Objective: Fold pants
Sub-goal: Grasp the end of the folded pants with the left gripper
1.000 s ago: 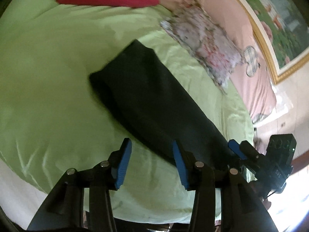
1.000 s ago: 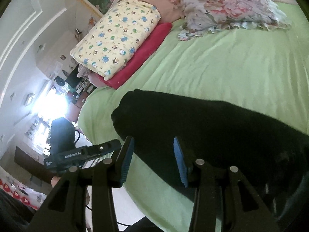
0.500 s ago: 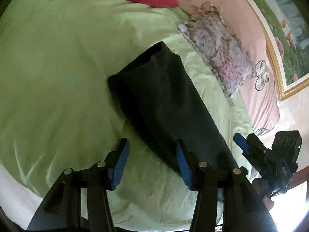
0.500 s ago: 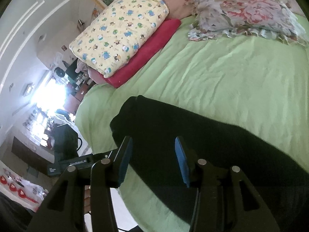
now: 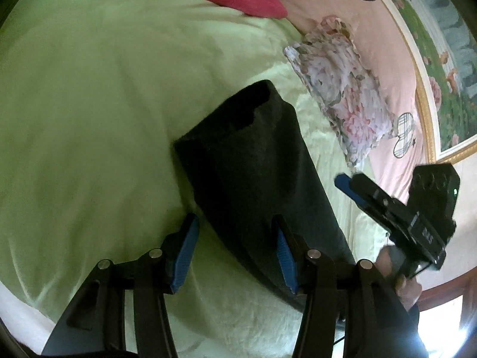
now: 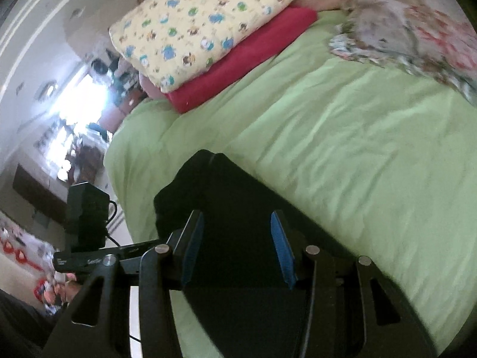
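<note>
The left tongs (image 5: pixel 235 253) stand spread, their blue pads (image 5: pixel 184 253) gripping nothing; the jaws have just been opening. One pad hangs over bare green sheet (image 5: pixel 89 119), the other over the near edge of the black pants (image 5: pixel 253 173). The right tongs (image 6: pixel 237 250) are also spread and empty, both pads (image 6: pixel 281 250) hovering above the dark cloth of the pants (image 6: pixel 238 197).

The pants lie folded into a long strip on the sheet, running away from the left tongs, with the open end farthest from them. Beyond that end, to the right, rests a flowered pillow (image 5: pixel 340 95). Farther off, a yellow patterned pillow (image 6: pixel 202 24) sits stacked on a red pillow (image 6: pixel 247 56). A framed painting (image 5: pixel 441 59) hangs on the wall at the far right of the left view. Nothing stands between either pair of tongs and the pants.

Compared with a second ago, the pants appear lower and closer to the right tongs, whose pads now sit fully over the cloth rather than straddling its edge. In the left view, the right tongs have risen higher and nearer.

Both pairs of tongs point slantwise down at the bed. A hand (image 5: pixel 399 280) grips the handle of the right tongs.
</note>
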Demonstrator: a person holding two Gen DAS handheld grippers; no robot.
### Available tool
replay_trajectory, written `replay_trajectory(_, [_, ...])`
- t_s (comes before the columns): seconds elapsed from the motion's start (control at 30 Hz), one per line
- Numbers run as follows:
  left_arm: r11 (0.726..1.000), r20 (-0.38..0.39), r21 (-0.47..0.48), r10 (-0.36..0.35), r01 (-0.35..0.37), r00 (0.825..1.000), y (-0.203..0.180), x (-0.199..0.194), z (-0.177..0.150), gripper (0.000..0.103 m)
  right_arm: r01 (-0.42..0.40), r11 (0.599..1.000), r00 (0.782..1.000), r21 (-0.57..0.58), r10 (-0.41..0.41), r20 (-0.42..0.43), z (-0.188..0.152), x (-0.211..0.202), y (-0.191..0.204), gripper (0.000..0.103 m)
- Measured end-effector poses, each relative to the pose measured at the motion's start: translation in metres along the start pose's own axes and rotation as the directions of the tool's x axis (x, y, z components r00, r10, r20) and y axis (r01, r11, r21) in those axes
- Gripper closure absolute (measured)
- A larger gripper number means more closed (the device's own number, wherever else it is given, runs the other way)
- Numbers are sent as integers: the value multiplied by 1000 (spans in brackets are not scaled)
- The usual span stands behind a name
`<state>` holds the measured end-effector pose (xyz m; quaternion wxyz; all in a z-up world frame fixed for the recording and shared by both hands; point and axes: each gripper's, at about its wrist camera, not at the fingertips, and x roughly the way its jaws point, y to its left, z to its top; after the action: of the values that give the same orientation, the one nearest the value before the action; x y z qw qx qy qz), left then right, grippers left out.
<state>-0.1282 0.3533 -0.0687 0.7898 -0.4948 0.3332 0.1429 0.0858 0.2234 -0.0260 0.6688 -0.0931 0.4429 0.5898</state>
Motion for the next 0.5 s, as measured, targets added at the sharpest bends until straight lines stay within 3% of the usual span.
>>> replay_trajectory(0.5, [1000,24,-16,-5,6,1000,3,5,5,52,-71,987,982,-141,44,-184,45,67,6,54])
